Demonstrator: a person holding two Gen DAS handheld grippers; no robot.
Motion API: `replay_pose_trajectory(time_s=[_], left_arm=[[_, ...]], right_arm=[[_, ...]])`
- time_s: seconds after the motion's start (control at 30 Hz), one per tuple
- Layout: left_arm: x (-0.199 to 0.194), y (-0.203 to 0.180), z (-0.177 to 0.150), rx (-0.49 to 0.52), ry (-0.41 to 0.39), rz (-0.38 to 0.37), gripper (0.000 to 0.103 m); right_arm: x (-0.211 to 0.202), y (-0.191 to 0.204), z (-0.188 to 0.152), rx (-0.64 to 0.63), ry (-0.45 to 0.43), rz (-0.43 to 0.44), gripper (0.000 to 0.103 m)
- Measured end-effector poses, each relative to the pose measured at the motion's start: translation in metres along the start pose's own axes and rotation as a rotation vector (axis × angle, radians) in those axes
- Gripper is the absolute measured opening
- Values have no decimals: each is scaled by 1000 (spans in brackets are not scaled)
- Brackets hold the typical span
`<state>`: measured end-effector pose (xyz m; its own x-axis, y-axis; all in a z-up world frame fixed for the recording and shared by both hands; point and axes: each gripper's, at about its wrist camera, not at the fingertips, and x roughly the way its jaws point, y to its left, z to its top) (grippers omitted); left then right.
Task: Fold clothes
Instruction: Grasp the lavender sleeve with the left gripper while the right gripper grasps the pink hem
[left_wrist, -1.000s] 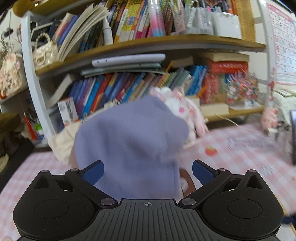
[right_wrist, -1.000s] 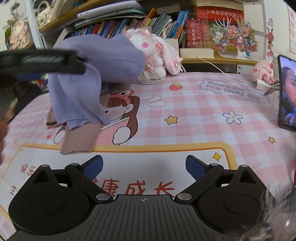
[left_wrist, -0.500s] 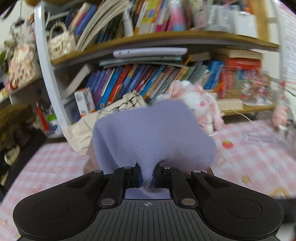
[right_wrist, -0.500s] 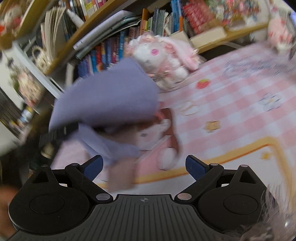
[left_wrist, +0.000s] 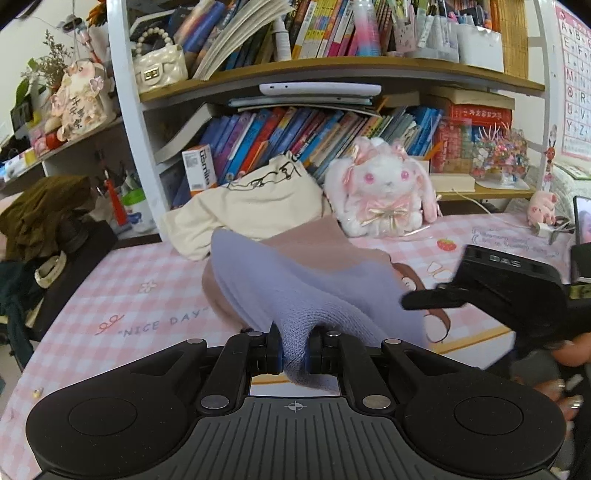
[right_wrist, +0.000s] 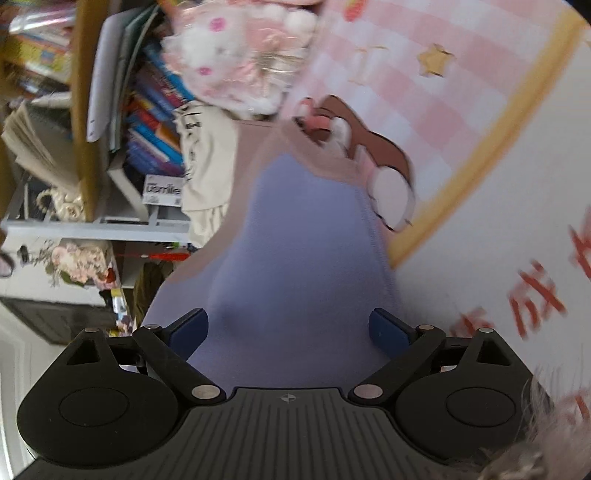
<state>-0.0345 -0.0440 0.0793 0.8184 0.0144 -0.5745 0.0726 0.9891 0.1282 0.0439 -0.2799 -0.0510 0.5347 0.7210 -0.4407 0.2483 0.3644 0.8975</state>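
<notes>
A lilac knitted garment (left_wrist: 314, 288) with a dusty-pink part (left_wrist: 314, 240) lies bunched on the pink checked tablecloth (left_wrist: 147, 295). My left gripper (left_wrist: 294, 349) is shut on a fold of the lilac cloth near its front edge. My right gripper (right_wrist: 290, 328) is open, rolled sideways, with the lilac garment (right_wrist: 295, 258) between its spread fingers; it also shows in the left wrist view (left_wrist: 498, 291) at the garment's right side, one finger against the cloth.
A white plush rabbit (left_wrist: 384, 192) and a cream cloth bag (left_wrist: 251, 206) sit behind the garment, before a bookshelf (left_wrist: 332, 74). A phone (left_wrist: 583, 225) stands at the far right. Dark clothing (left_wrist: 40, 218) is piled off the table's left edge.
My left gripper closed on the lilac cloth and lowered it toward the table. My right gripper swung left, rolled sideways and came up to the garment, still open.
</notes>
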Motion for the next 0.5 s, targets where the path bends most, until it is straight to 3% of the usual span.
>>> replay_pose_trajectory(time_s=[0.2, 0.33, 0.4, 0.47, 0.5], left_arm=[[5, 11, -3, 12, -3, -48, 9], [9, 20, -2, 26, -12, -106, 9], [10, 26, -3, 26, -14, -128, 9], [10, 33, -5, 32, -15, -150, 9], [10, 37, -6, 40, -14, -157, 9]], right_arm=[[-14, -6, -21, -116, -46, -129, 92], [-5, -12, -33, -68, -6, -64, 92], [3, -15, -38, -30, -31, -45, 92], [5, -14, -40, -19, -61, -44, 83], [8, -14, -41, -5, -64, -50, 71]])
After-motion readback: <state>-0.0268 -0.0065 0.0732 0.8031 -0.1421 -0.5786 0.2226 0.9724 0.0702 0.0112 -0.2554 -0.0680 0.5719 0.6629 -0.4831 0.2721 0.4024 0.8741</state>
